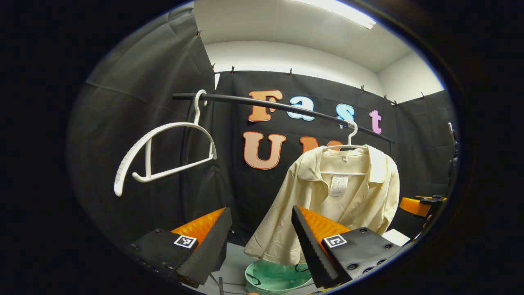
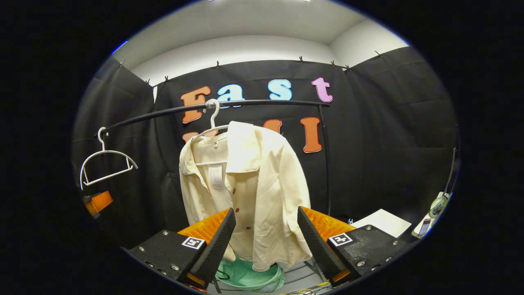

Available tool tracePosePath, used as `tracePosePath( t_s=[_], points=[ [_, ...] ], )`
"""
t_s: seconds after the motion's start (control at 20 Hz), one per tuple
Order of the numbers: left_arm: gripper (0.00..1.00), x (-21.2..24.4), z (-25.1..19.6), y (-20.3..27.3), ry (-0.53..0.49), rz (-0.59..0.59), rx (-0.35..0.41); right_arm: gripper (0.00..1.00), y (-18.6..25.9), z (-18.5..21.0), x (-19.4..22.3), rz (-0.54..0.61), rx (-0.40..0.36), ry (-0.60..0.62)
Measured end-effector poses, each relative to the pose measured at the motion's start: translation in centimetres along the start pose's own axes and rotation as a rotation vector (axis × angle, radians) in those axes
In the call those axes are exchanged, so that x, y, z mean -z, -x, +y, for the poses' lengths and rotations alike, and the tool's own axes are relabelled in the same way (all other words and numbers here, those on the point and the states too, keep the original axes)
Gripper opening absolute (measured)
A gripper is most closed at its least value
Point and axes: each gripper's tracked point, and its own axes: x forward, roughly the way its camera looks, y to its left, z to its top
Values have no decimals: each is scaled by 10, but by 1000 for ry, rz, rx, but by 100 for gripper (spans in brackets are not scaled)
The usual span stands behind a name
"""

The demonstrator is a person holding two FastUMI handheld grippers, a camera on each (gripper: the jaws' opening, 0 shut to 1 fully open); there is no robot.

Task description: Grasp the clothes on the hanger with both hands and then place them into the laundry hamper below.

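1. A cream shirt (image 1: pixel 339 196) hangs on a white hanger (image 1: pixel 350 137) from the black rail (image 1: pixel 286 108), its collar open.
2. Directly below the shirt stands a green hamper (image 1: pixel 276 278), with the shirt's hem just over its rim.
3. Left of the shirt, an empty hanger (image 1: pixel 163 155) also hangs on the rail.
4. The left gripper (image 1: pixel 262 241) has its fingers spread wide, holding nothing, short of the shirt.
5. The right gripper (image 2: pixel 266 241) is likewise spread wide before the shirt; whether its fingers brush the cloth is hard to tell.
6. Right of the shirt lies a white sheet (image 2: pixel 382 223), possibly paper.
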Motion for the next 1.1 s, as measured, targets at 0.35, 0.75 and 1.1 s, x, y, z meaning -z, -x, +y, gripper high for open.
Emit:
tracePosePath(
  t_s=[0.35, 0.75, 1.1],
  points=[
    [97, 6, 18, -5, 0, 11, -35, 95, -45, 40, 3, 21, -53, 2],
    [93, 11, 32, -17, -4, 24, -63, 92, -103, 61, 2, 28, -37, 4],
    [96, 13, 36, -33, -16, 39, -76, 72, -157, 73, 3, 46, -30, 1]
  ],
)
